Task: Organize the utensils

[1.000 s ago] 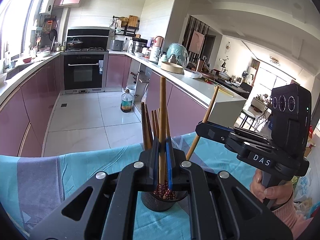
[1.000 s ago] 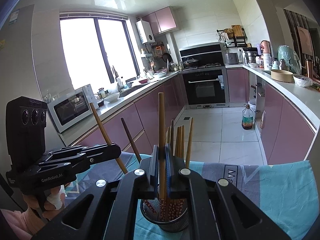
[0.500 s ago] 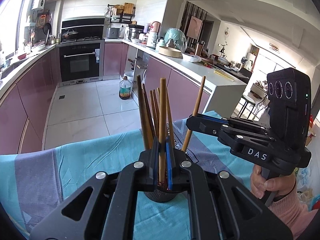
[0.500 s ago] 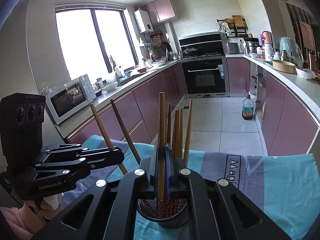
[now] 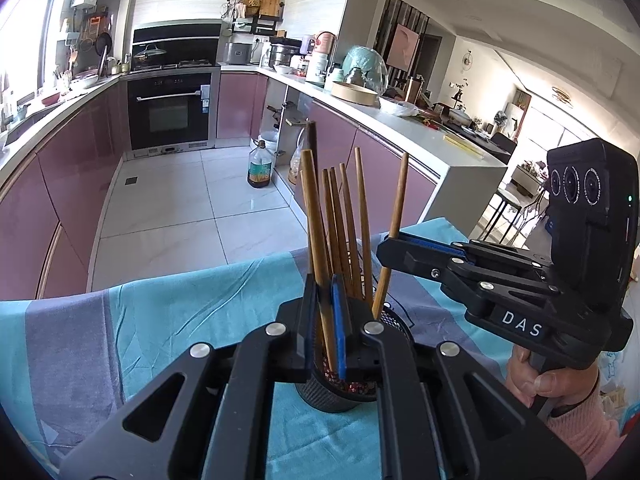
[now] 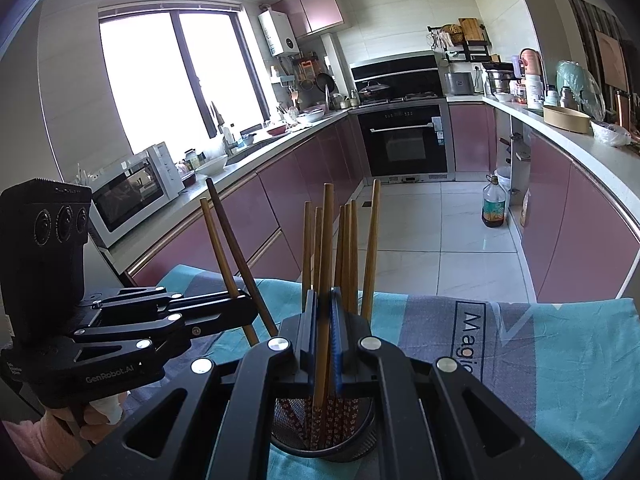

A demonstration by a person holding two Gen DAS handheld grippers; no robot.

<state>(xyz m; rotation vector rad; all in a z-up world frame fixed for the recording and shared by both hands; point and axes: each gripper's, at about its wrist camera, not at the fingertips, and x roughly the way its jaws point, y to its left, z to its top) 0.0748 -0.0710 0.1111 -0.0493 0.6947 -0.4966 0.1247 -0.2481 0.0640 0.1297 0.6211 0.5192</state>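
A black mesh holder (image 5: 320, 390) (image 6: 360, 446) stands on the turquoise and grey tablecloth (image 5: 172, 312) with several wooden chopsticks upright in it. My left gripper (image 5: 325, 285) is right above its mouth, shut on a chopstick (image 5: 314, 216) that leans left, its lower end down inside the holder. In the right wrist view the left gripper (image 6: 242, 307) comes in from the left. My right gripper (image 6: 323, 297) is shut on another chopstick (image 6: 325, 248), whose patterned end reaches into the holder. In the left wrist view it (image 5: 387, 246) enters from the right.
The cloth's far edge (image 6: 440, 298) drops to a tiled kitchen floor. An oil bottle (image 5: 260, 164) stands on the floor near the pink cabinets. An oven (image 6: 406, 140) is at the back and a microwave (image 6: 132, 188) on the left counter. A hand (image 5: 548, 380) holds the right gripper's handle.
Both grippers have come down over the holder, each still shut on its chopstick. The sticks' lower ends sit deeper in it, and the left one now leans left.
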